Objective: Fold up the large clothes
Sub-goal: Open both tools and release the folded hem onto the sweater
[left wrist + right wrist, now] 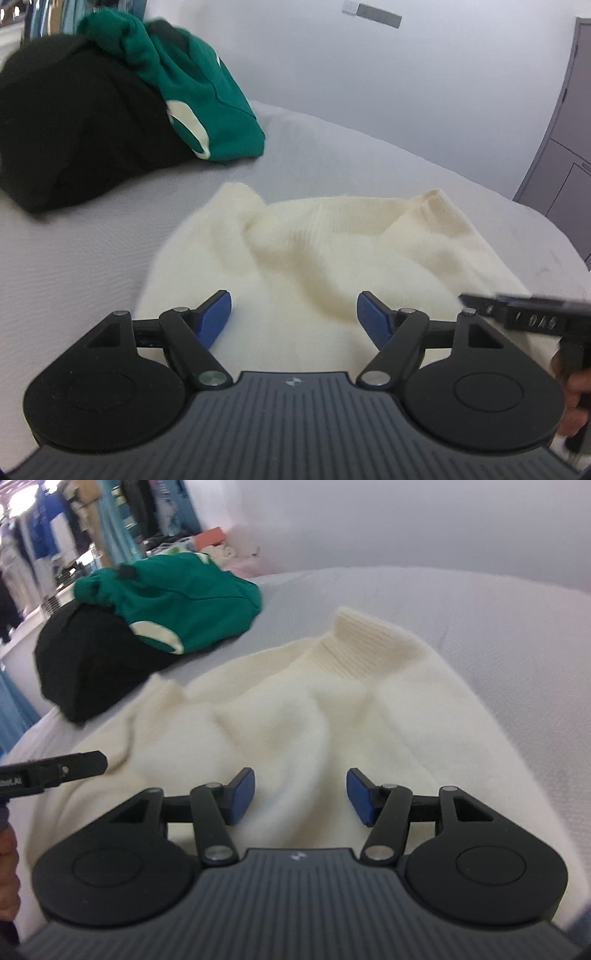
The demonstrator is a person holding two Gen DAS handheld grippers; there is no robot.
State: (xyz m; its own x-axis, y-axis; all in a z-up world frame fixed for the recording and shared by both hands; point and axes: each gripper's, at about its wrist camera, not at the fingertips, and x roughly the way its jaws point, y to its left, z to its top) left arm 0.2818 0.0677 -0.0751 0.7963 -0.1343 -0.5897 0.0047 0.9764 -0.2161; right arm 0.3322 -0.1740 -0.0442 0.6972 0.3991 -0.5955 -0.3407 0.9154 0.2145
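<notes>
- My left gripper point(294, 317) hangs over the near part of the cream sweater point(332, 254), jaws wide, gripping nothing.
- My right gripper point(300, 794) sits over the same sweater, jaws also wide apart.
- The sweater lies rumpled on the grey bed point(480, 627), ribbed collar point(354, 646) at its far end.
- A green garment point(192, 85) rests on a black one point(74, 122), far left.

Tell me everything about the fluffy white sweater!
The cream sweater looks soft and fuzzy, knitted, with a ribbed band standing up at its far edge. It lies rumpled, with soft wrinkles, unfolded on the pale grey bed. Both open grippers hover over its near part. Nothing grips it.
</notes>
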